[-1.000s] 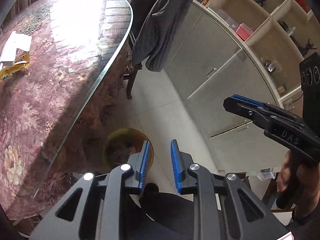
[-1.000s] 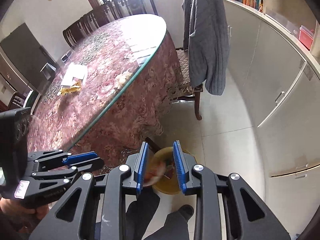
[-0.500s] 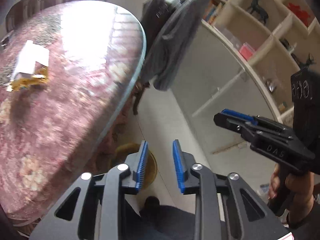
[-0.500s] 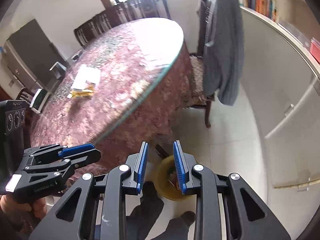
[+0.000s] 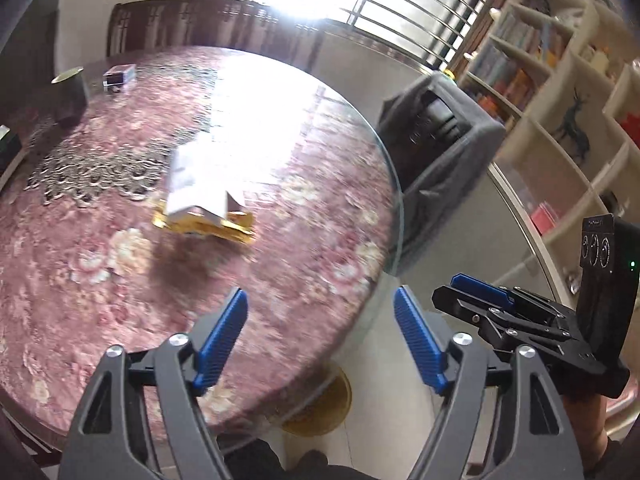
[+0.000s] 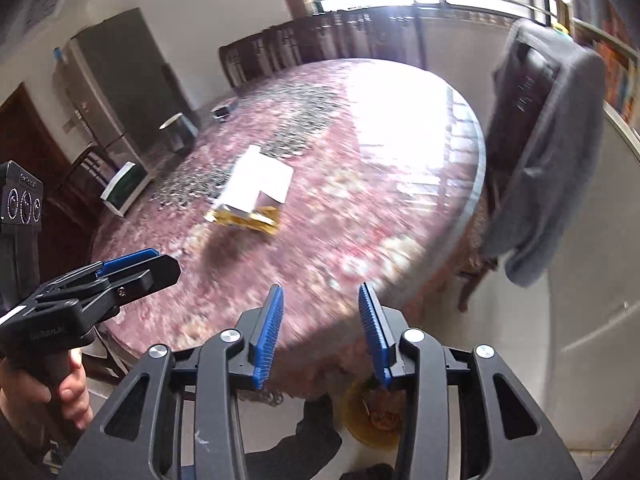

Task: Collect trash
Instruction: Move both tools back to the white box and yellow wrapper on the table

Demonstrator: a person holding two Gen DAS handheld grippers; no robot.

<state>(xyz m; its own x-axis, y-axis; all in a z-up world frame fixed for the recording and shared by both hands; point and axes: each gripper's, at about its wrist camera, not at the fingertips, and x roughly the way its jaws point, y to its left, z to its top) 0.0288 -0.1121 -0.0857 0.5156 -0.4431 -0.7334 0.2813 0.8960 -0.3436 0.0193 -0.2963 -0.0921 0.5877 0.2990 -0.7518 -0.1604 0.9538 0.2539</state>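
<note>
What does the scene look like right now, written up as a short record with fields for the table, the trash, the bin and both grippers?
table: round glass-topped table with a maroon floral cloth
trash: white paper and crumpled gold wrapper, lying together on the table
bin: yellow round waste bin on the floor by the table edge, some rubbish inside
left gripper: open, empty, above the table's near edge
right gripper: open, empty, above the near edge
other: grey garment draped over a chair
</note>
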